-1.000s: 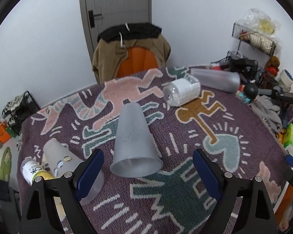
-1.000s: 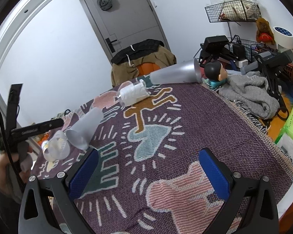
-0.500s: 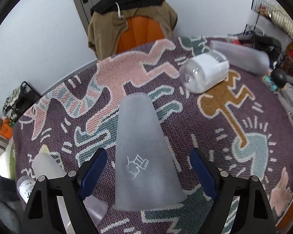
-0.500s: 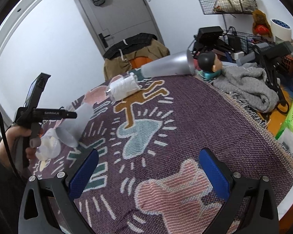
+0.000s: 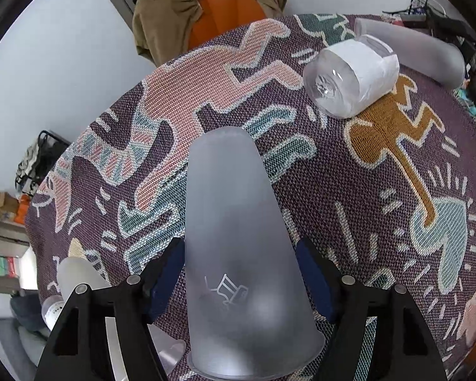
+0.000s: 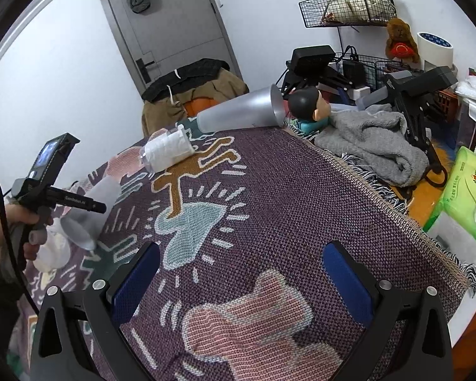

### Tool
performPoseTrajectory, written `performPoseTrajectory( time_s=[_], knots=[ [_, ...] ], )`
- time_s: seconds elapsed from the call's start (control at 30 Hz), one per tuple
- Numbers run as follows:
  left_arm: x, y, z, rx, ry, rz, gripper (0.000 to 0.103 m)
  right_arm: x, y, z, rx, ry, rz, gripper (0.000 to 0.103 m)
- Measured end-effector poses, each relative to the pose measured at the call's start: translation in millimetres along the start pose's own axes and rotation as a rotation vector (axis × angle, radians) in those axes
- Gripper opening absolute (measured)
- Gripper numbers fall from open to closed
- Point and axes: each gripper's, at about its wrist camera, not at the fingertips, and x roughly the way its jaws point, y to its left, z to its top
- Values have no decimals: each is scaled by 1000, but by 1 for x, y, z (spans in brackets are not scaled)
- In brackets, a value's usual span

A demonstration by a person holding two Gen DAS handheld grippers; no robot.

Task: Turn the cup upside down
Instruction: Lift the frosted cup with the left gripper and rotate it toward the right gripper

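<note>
As the left gripper (image 5: 239, 281) closes in, the frosted cup (image 5: 234, 241) now sits between its wide fingers.
Right gripper (image 6: 241, 281), fingers wide, holds nothing; grasp comes next.

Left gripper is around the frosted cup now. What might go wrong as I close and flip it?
1. The frosted cup tapers and looks smooth, so the left gripper, open around its wider part, might let it slip.
2. A smaller cup lies close beside the left finger; swinging could knock it.
</note>
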Motion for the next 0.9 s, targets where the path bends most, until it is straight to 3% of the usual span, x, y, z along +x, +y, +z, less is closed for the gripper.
performPoseTrajectory(
  time_s=[0.37, 0.57, 0.9],
  knots=[
    [22, -3, -2, 28, 101, 56, 74, -2, 2, 2, 0, 1, 18, 103],
    [11, 1, -9, 28, 76, 16, 73, -4, 0, 3, 6, -5, 22, 103],
    [-53, -18, -44, 64, -34, -88, 74, -4, 10, -1, -4, 16, 70, 103]
  ],
)
